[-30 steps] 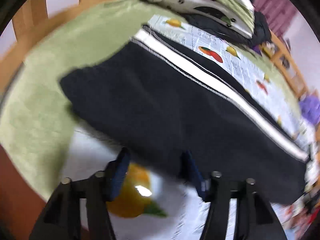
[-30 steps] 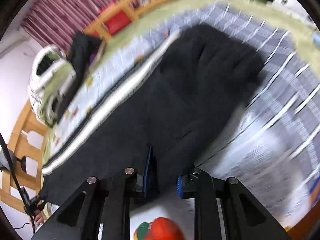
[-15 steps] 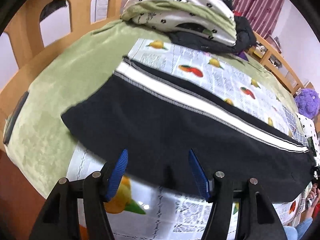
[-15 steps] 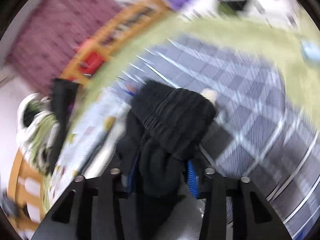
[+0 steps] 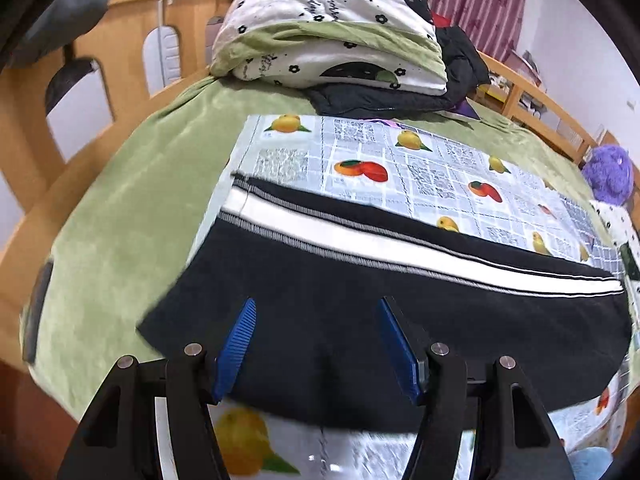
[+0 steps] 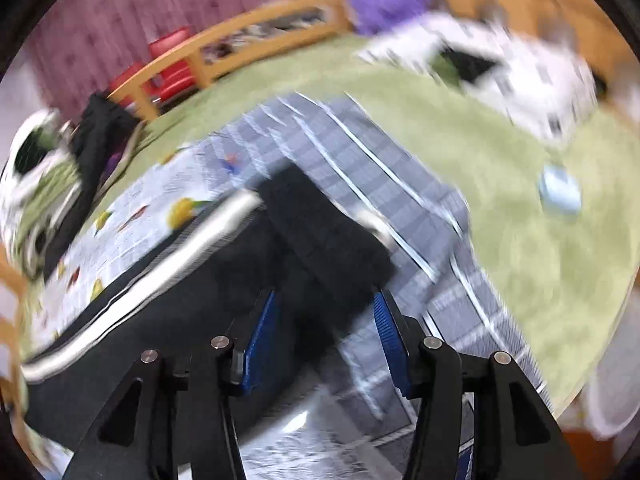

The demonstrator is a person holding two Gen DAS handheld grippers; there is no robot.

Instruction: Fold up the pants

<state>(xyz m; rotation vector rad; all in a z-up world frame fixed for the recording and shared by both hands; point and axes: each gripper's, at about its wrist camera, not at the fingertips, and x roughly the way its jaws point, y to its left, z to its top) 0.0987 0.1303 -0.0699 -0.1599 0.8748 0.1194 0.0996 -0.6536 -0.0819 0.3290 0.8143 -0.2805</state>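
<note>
A: Pants [image 5: 400,304] position? 
B: Black pants with a white side stripe [image 5: 400,248] lie flat on the fruit-print cloth [image 5: 400,160], which covers the green bed cover [image 5: 132,216]. Near hem overhangs the cloth's left edge onto the green.

A: Left gripper [image 5: 316,328]?
B: Blue fingers [image 5: 236,344] stand apart above the near edge of the pants. No fabric pinched between them; pads clear of the cloth.

A: Right gripper [image 6: 324,336]?
B: Jaws opening. Right wrist view is motion-blurred. The waistband end [image 6: 328,240] of the pants sits bunched just ahead of the fingers [image 6: 260,340], dark fabric showing in the gap, but the pads do not press on it.

A: Surroundings?
B: Folded quilt [image 5: 332,28], white with black flowers, on a dark garment [image 5: 400,100] at the far end of the bed. Wooden bed rail [image 5: 532,100] on the far side, purple plush [image 5: 608,172] at right. Grey checked cloth [image 6: 380,184] under the waistband end in the right wrist view.
</note>
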